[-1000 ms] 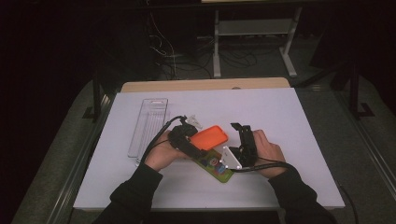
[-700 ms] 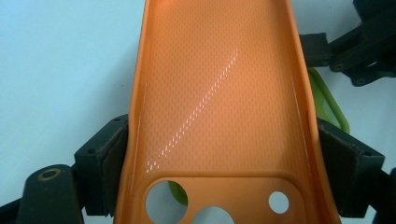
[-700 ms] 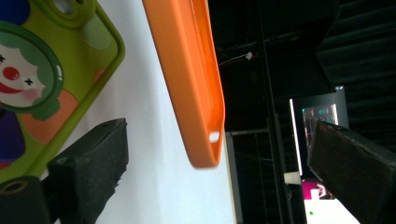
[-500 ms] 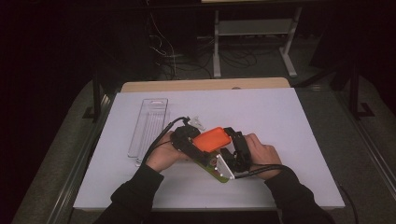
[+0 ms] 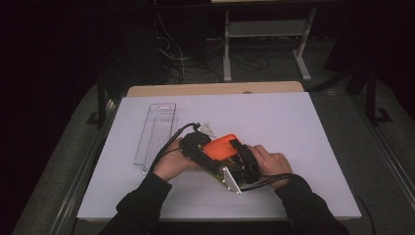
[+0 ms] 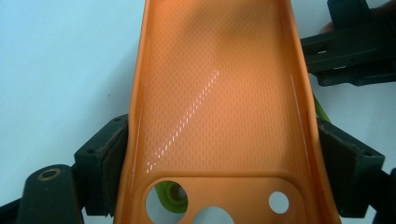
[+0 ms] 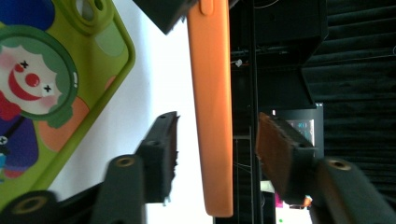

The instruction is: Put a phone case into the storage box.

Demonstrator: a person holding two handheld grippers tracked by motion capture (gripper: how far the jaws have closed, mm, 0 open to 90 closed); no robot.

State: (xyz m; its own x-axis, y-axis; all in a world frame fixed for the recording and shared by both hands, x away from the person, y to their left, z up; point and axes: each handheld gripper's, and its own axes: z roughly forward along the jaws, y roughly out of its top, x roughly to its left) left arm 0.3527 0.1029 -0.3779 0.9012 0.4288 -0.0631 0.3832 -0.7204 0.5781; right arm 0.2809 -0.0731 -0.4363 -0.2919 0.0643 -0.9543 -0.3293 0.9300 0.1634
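Left gripper [image 6: 210, 154]: jaws clamped on both side walls of the orange phone case [image 6: 215, 93], camera-hole end nearest it. Right gripper [image 7: 215, 154]: jaws have just been closing, the case's edge standing between them; gaps show at both pads, so probably no contact. Beside its left jaw, a green clown-print case [image 7: 56, 88] lies on the white table [image 5: 293, 122]. Farther off, past the left gripper, a clear tray [image 5: 155, 128].

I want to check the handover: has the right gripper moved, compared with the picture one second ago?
Yes. The right gripper has moved left, toward the clear tray; its jaws have just been closing around the orange phone case, not yet pressing it.
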